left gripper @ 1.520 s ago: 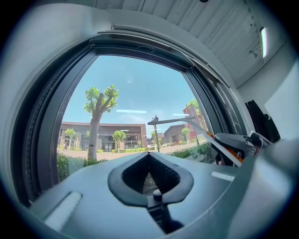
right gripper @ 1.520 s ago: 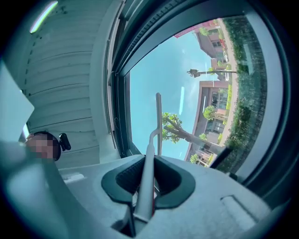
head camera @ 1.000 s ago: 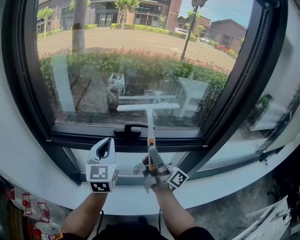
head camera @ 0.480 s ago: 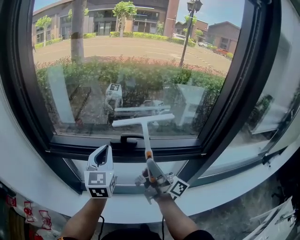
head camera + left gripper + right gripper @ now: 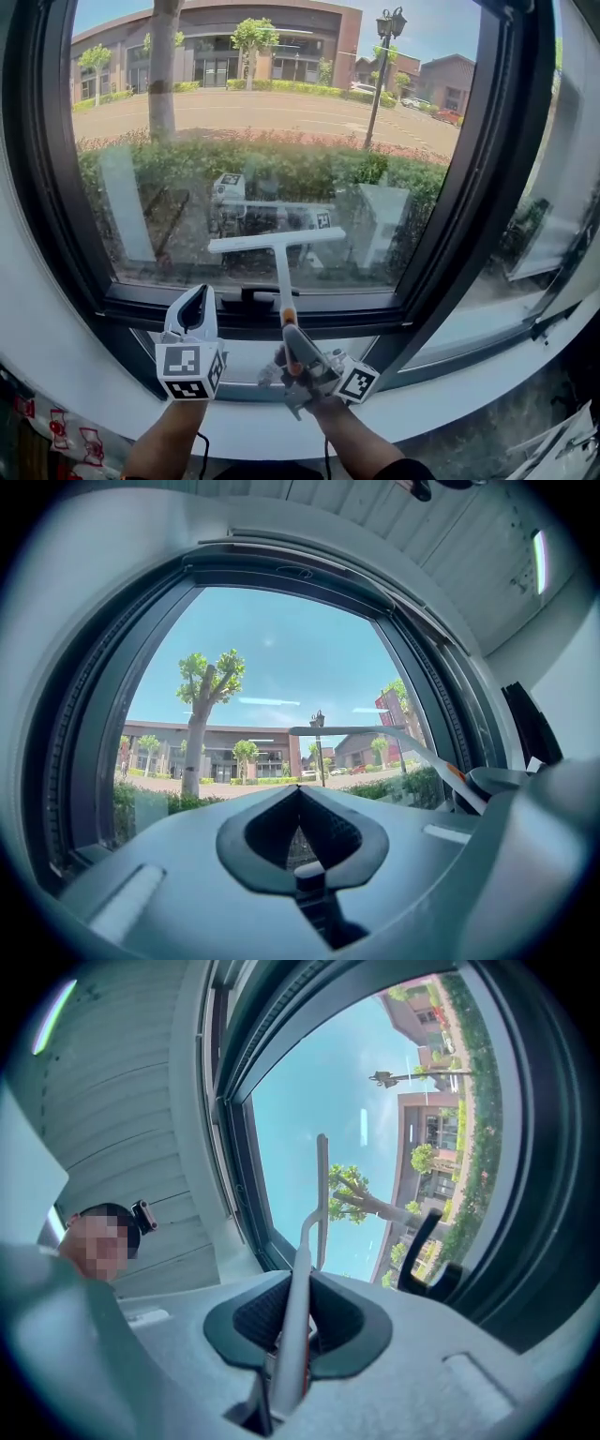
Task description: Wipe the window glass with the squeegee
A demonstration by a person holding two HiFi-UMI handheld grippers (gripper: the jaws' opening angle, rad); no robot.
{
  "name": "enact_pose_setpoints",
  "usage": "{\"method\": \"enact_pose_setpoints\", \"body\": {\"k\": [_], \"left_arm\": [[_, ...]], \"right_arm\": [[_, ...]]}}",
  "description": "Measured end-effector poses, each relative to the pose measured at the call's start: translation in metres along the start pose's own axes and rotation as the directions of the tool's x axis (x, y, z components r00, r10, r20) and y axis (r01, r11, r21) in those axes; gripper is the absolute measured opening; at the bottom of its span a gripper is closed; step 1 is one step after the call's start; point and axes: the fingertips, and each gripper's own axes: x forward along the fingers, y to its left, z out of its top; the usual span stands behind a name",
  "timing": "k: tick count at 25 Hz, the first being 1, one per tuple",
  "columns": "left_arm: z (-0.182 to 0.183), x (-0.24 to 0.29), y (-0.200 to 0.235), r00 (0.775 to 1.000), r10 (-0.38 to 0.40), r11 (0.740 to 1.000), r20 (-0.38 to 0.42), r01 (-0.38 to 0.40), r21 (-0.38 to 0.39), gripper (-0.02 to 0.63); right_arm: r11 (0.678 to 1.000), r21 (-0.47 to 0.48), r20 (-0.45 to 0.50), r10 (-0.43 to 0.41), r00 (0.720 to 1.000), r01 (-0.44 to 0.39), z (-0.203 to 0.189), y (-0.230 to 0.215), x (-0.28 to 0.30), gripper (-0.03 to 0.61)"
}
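A white T-shaped squeegee (image 5: pixel 277 243) with an orange band on its handle rests its blade against the lower part of the window glass (image 5: pixel 281 131), left end slightly lower. My right gripper (image 5: pixel 290 336) is shut on the handle just below the band. In the right gripper view the handle (image 5: pixel 294 1302) runs up between the closed pads to the blade (image 5: pixel 322 1180). My left gripper (image 5: pixel 192 302) hovers beside it to the left, shut and holding nothing. The left gripper view shows the blade (image 5: pixel 352 731) off to its right.
A black window frame (image 5: pixel 469 206) surrounds the pane, with a black latch handle (image 5: pixel 251 296) on its bottom rail just left of the squeegee shaft. Below is a white sill (image 5: pixel 112 394). A plastic bag (image 5: pixel 52 436) lies bottom left. A person's head (image 5: pixel 98 1237) shows in the right gripper view.
The squeegee blade has slid left and slightly down along the lower glass. Both grippers drifted a little left with it; the grip is unchanged.
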Motion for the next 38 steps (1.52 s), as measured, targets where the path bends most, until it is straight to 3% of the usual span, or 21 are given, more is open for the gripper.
{"method": "enact_pose_setpoints", "body": {"k": [5,14,20,26,34,38], "left_arm": [[0.035,0.004,0.002,0.997,0.018,1.000,0.073,-0.019,0.011,0.009],[0.126,0.022,-0.006,0.975,0.027,0.996,0.220,-0.044,0.074,0.009],[0.192,0.038,-0.015,0.949,0.028,0.991,0.314,-0.067,0.115,0.009],[0.199,0.033,-0.023,0.942,0.024,0.993,0.336,-0.061,0.099,0.009],[0.170,0.040,-0.018,0.965,0.043,0.995,0.261,-0.063,0.071,0.009],[0.141,0.024,-0.017,0.972,0.053,0.996,0.228,-0.067,0.056,0.009]], "right_arm": [[0.994,-0.082,-0.038,0.065,0.997,-0.067,0.034,0.026,0.035,0.043],[0.940,-0.283,-0.030,0.189,0.982,-0.190,0.159,0.093,0.120,0.042],[0.921,-0.305,-0.021,0.247,0.969,-0.242,0.203,0.117,0.159,0.041],[0.937,-0.278,-0.004,0.217,0.976,-0.209,0.202,0.107,0.158,0.041],[0.949,-0.252,0.009,0.198,0.980,-0.189,0.199,0.094,0.148,0.041],[0.958,-0.231,0.018,0.181,0.983,-0.172,0.176,0.084,0.120,0.041]]}}
